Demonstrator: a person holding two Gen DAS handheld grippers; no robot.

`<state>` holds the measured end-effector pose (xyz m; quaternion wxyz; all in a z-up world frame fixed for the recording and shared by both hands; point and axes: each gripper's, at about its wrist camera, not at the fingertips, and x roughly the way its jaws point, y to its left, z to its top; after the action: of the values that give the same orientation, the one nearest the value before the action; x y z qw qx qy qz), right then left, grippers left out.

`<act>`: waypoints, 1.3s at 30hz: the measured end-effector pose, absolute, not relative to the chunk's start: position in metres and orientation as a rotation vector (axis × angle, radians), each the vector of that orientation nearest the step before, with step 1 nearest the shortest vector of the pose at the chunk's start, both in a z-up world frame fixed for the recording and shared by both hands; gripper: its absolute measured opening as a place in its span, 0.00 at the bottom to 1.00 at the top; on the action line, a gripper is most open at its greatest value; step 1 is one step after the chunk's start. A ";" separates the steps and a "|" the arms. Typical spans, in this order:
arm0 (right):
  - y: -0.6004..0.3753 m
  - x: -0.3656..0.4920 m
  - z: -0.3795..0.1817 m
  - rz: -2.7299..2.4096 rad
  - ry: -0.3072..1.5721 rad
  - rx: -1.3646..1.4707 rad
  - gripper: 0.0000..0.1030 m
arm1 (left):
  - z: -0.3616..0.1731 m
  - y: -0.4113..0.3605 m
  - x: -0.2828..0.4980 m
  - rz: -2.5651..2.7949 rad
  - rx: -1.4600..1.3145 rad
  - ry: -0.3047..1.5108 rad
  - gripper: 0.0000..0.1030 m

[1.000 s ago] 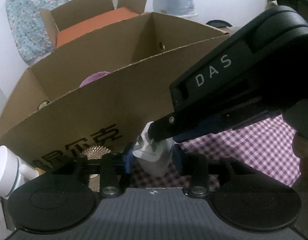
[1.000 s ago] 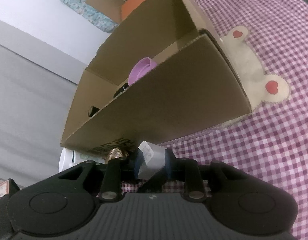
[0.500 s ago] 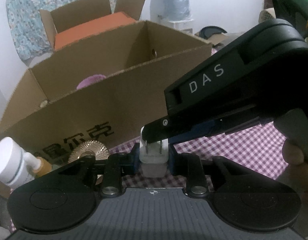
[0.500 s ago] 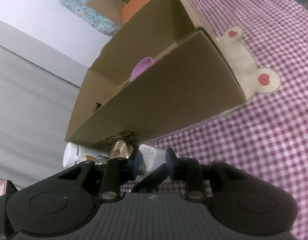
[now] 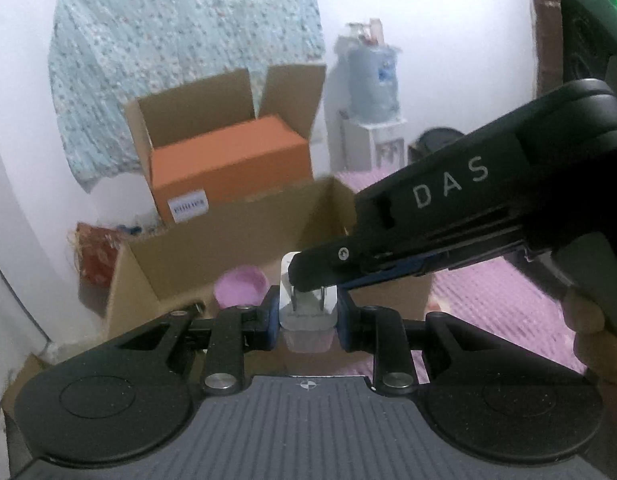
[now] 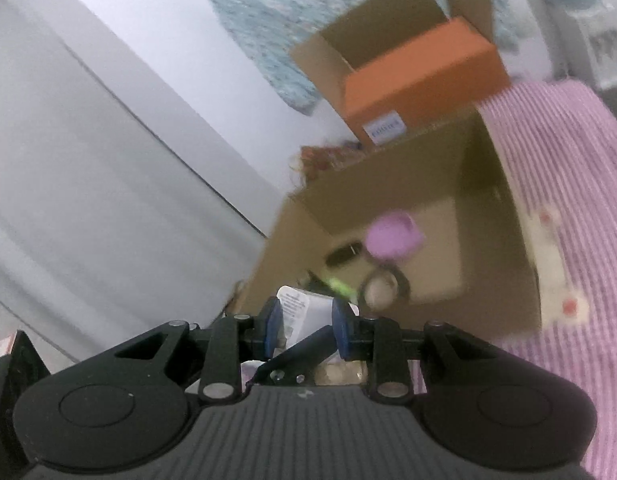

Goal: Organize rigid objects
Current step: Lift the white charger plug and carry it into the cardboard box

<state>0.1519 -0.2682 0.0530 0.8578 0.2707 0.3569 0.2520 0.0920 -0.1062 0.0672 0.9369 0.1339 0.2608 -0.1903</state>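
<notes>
Both grippers, left (image 5: 306, 316) & right (image 6: 304, 322), have fingers clamped on 1 white charger (image 5: 306, 312); advise 1 releases before lowering into cardboard box (image 6: 496, 184).

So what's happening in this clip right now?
A person with two handheld grippers is sorting items into the open cardboard box. Both the left gripper and the right gripper appear closed on one white plug adapter, held in the air near the box's front edge. A purple cup, a tape roll and other small items already lie inside.
</notes>
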 end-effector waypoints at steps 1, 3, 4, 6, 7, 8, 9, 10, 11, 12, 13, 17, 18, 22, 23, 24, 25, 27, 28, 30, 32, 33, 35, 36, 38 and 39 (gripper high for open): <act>-0.267 0.160 0.060 0.539 0.744 0.554 0.30 | 0.071 -0.108 0.101 -0.381 0.275 0.527 0.25; -0.267 0.182 0.070 0.554 0.747 0.530 0.30 | 0.074 -0.112 0.121 -0.366 0.273 0.538 0.25; -0.266 0.198 0.072 0.558 0.762 0.528 0.30 | 0.073 -0.113 0.133 -0.358 0.266 0.556 0.25; -0.266 0.229 0.069 0.563 0.807 0.535 0.30 | 0.068 -0.117 0.161 -0.345 0.250 0.605 0.25; -0.265 0.241 0.066 0.561 0.831 0.537 0.30 | 0.065 -0.117 0.173 -0.339 0.233 0.637 0.25; -0.265 0.256 0.061 0.557 0.859 0.537 0.30 | 0.061 -0.119 0.186 -0.332 0.217 0.671 0.25; -0.266 0.273 0.054 0.552 0.891 0.542 0.30 | 0.056 -0.121 0.200 -0.324 0.207 0.703 0.25; -0.265 0.287 0.049 0.546 0.916 0.544 0.30 | 0.051 -0.123 0.213 -0.318 0.197 0.730 0.25; -0.264 0.301 0.043 0.537 0.941 0.540 0.30 | 0.045 -0.125 0.225 -0.312 0.192 0.755 0.25; -0.262 0.310 0.037 0.529 0.961 0.534 0.30 | 0.040 -0.127 0.238 -0.306 0.186 0.779 0.25; -0.261 0.321 0.031 0.520 0.982 0.530 0.30 | 0.036 -0.128 0.248 -0.303 0.179 0.800 0.25; -0.253 0.359 0.011 0.488 1.038 0.493 0.30 | 0.017 -0.131 0.283 -0.279 0.157 0.877 0.25; -0.251 0.365 0.006 0.485 1.048 0.479 0.30 | 0.013 -0.132 0.290 -0.272 0.154 0.894 0.25; -0.242 0.386 -0.006 0.470 1.085 0.426 0.30 | 0.002 -0.132 0.304 -0.258 0.132 0.942 0.25; -0.241 0.389 -0.007 0.470 1.092 0.417 0.30 | 0.001 -0.132 0.304 -0.254 0.129 0.951 0.25; -0.239 0.393 -0.010 0.469 1.099 0.406 0.30 | -0.001 -0.132 0.306 -0.253 0.127 0.959 0.25; -0.237 0.395 -0.011 0.469 1.104 0.394 0.30 | -0.003 -0.133 0.307 -0.254 0.129 0.965 0.25; -0.236 0.397 -0.011 0.468 1.106 0.366 0.30 | -0.005 -0.133 0.309 -0.256 0.126 0.976 0.25; -0.235 0.397 -0.012 0.466 1.107 0.356 0.30 | -0.006 -0.133 0.308 -0.255 0.122 0.981 0.25; -0.235 0.396 -0.012 0.462 1.108 0.341 0.30 | -0.008 -0.134 0.310 -0.255 0.109 0.993 0.25; -0.233 0.399 -0.014 0.453 1.110 0.327 0.30 | -0.009 -0.136 0.311 -0.261 0.116 1.000 0.26; -0.233 0.400 -0.014 0.449 1.111 0.322 0.30 | -0.009 -0.138 0.310 -0.266 0.125 1.002 0.26; -0.232 0.403 -0.016 0.445 1.114 0.316 0.30 | -0.010 -0.139 0.312 -0.273 0.130 1.000 0.26; -0.233 0.403 -0.016 0.445 1.112 0.318 0.30 | -0.009 -0.139 0.311 -0.274 0.130 0.994 0.28; -0.234 0.403 -0.016 0.442 1.111 0.319 0.30 | -0.008 -0.140 0.312 -0.281 0.133 0.981 0.31; -0.234 0.404 -0.016 0.441 1.109 0.317 0.30 | -0.008 -0.141 0.311 -0.283 0.136 0.978 0.34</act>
<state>0.4040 -0.2340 -0.0164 0.8154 0.1484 0.5200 0.2067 0.3115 -0.1407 -0.0077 0.8710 0.0650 0.4678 -0.1351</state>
